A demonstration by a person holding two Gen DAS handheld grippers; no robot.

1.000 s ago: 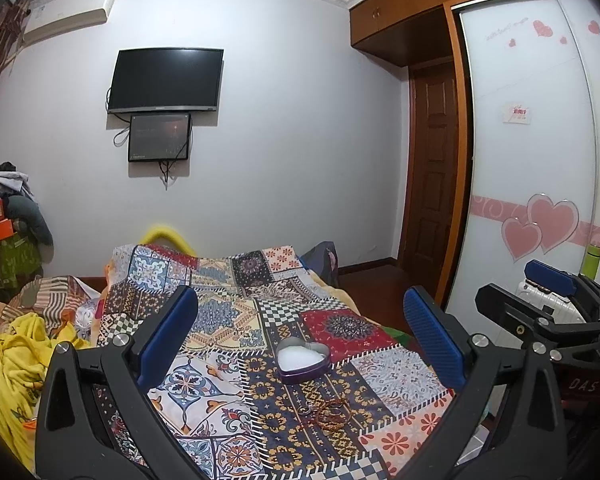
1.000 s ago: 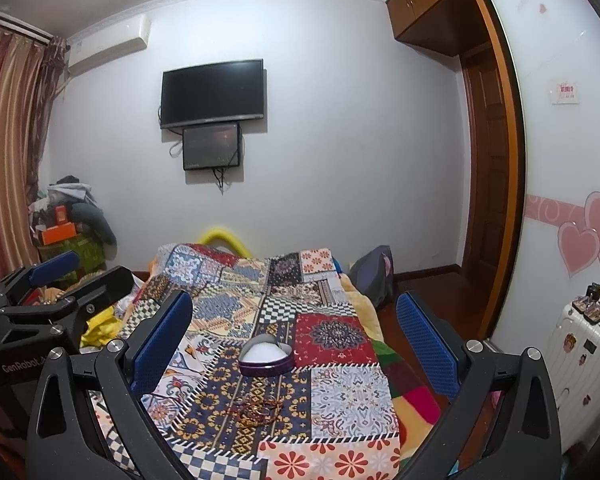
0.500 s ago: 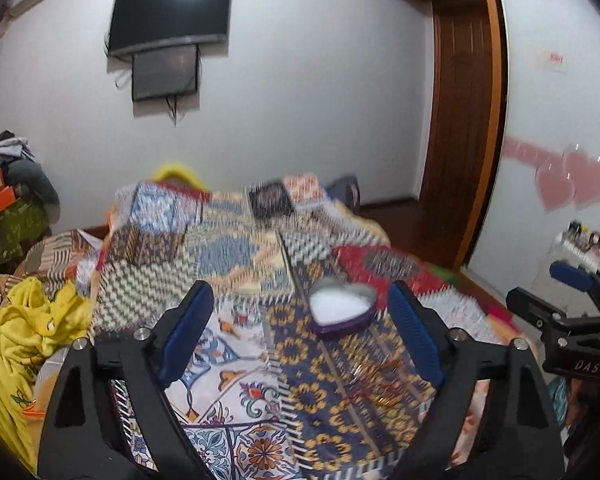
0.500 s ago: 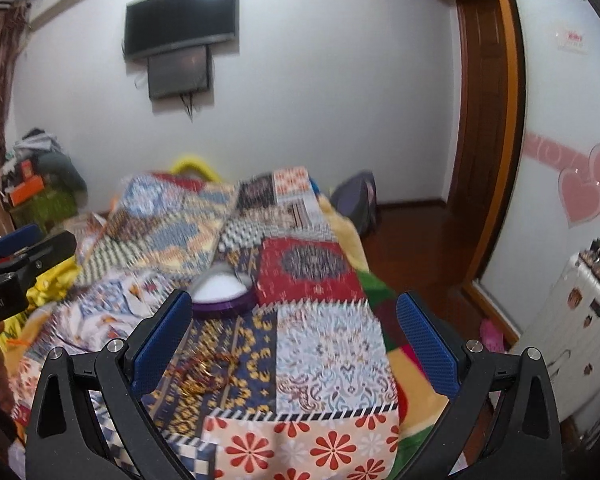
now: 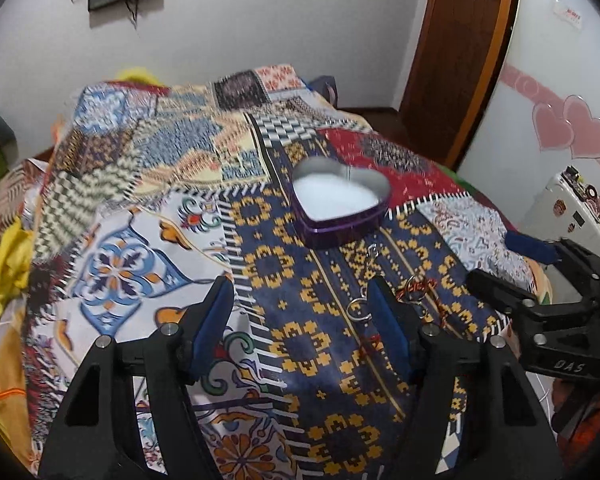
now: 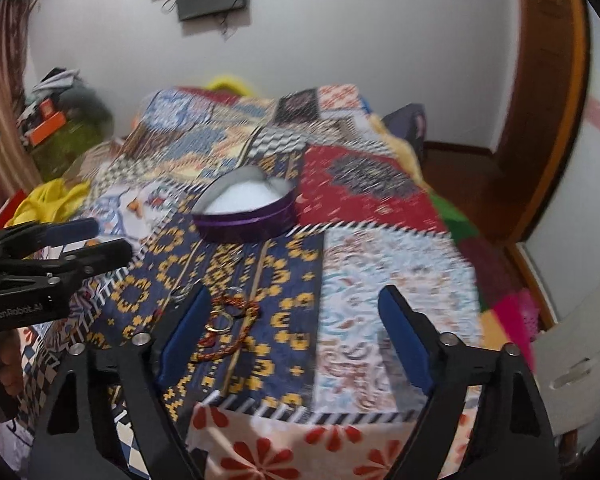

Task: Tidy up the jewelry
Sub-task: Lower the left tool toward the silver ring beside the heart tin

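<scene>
A purple heart-shaped box (image 5: 340, 204) with a white lining stands open on the patchwork bedspread (image 5: 148, 208); it also shows in the right wrist view (image 6: 246, 212). Jewelry lies just in front of it: silver rings on a chain (image 5: 360, 308) and a red beaded bracelet (image 5: 418, 286), seen in the right wrist view as red beads with a gold ring (image 6: 226, 322). My left gripper (image 5: 300, 320) is open and empty above the bedspread, left of the jewelry. My right gripper (image 6: 294, 332) is open and empty, with the jewelry by its left finger.
The bed's near edge and right edge drop to a wooden floor (image 6: 460, 168). A wooden door (image 5: 456, 52) stands at the right. Yellow cloth (image 5: 0, 272) lies at the bed's left. A white suitcase (image 5: 572, 208) stands at the far right.
Both grippers have moved forward and tilted down toward the bed. The heart box and jewelry now look much nearer and larger. Both stay open.
</scene>
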